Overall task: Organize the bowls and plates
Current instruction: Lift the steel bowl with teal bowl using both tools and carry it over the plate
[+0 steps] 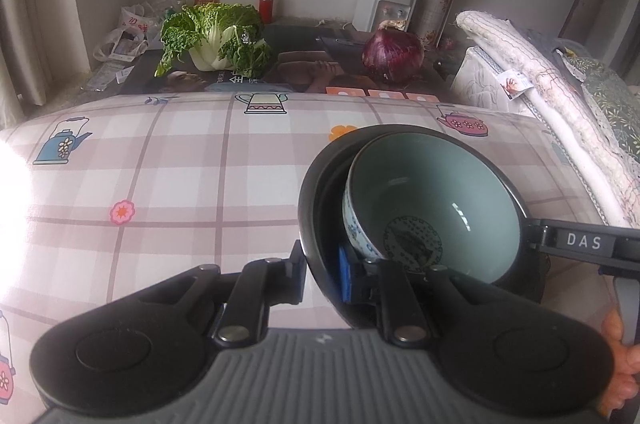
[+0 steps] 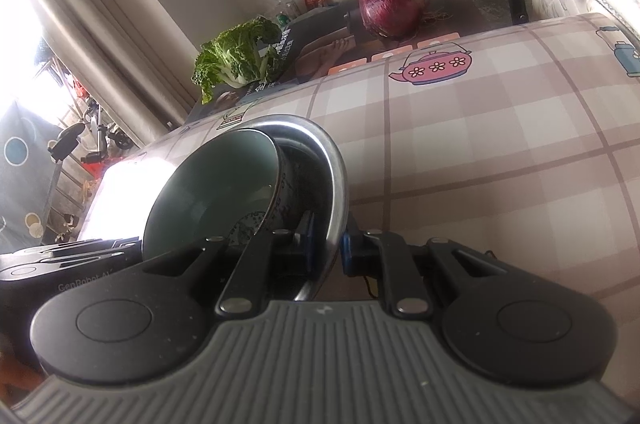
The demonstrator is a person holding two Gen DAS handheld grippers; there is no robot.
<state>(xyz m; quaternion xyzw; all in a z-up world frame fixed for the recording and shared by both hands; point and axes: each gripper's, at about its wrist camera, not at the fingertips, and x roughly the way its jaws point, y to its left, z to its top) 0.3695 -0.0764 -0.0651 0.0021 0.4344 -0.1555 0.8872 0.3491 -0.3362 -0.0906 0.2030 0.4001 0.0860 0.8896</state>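
I have both grippers clamped on the same steel bowl [image 1: 316,224], one on each side of its rim. In the left wrist view the left gripper [image 1: 320,276] pinches the near-left rim: one blue pad sits inside the wall, the other finger outside it. In the right wrist view the right gripper [image 2: 326,244] pinches the shiny rim [image 2: 336,184] the same way, one pad inside, one outside.

The steel bowl rests on the checked tablecloth [image 1: 180,184], toward its right side as I see it from the left wrist. Inside it lies a ceramic bowl [image 1: 432,200], pale green within and patterned blue and white outside, tilted so its mouth leans toward the left gripper; its lower edge sits close to my left inner pad.

From the left wrist I also see the right gripper's finger [image 1: 584,242], marked DAS, at the far rim. Beyond the table lie a cabbage [image 1: 216,40] and a red onion [image 1: 394,54].
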